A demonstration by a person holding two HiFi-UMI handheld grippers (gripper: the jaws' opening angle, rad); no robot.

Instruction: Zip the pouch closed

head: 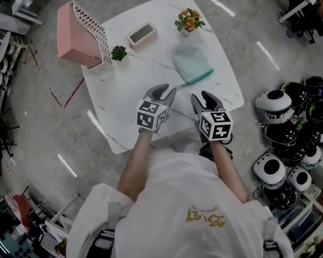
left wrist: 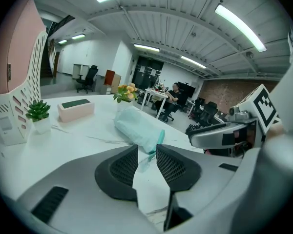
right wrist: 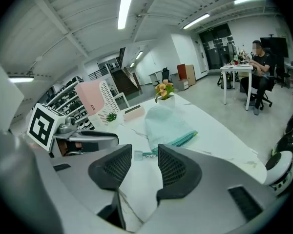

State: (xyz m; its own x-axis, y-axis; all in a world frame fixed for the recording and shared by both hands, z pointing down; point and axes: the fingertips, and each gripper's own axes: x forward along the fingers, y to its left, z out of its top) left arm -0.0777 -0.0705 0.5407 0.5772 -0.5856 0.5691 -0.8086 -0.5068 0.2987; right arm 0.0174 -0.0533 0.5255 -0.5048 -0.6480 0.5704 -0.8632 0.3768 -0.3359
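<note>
A pale mint pouch (head: 189,61) lies flat on the white marble table (head: 129,122), its teal zipper (head: 199,78) running along the near edge. Both grippers hover side by side over the table's near part, short of the pouch and apart from it. My left gripper (head: 166,93) is open with nothing between its pads; beyond its jaws lies the pouch (left wrist: 136,127). My right gripper (head: 203,100) is also open and empty. In the right gripper view the zipper (right wrist: 183,139) and its small pull tab (right wrist: 139,155) show past the gap of the right gripper (right wrist: 145,156).
A pink perforated file holder (head: 81,35), a small potted plant (head: 118,52), a pink box with a dark top (head: 142,34) and a flower pot (head: 189,20) stand at the table's far side. Several helmets (head: 290,138) are stacked on the floor at right.
</note>
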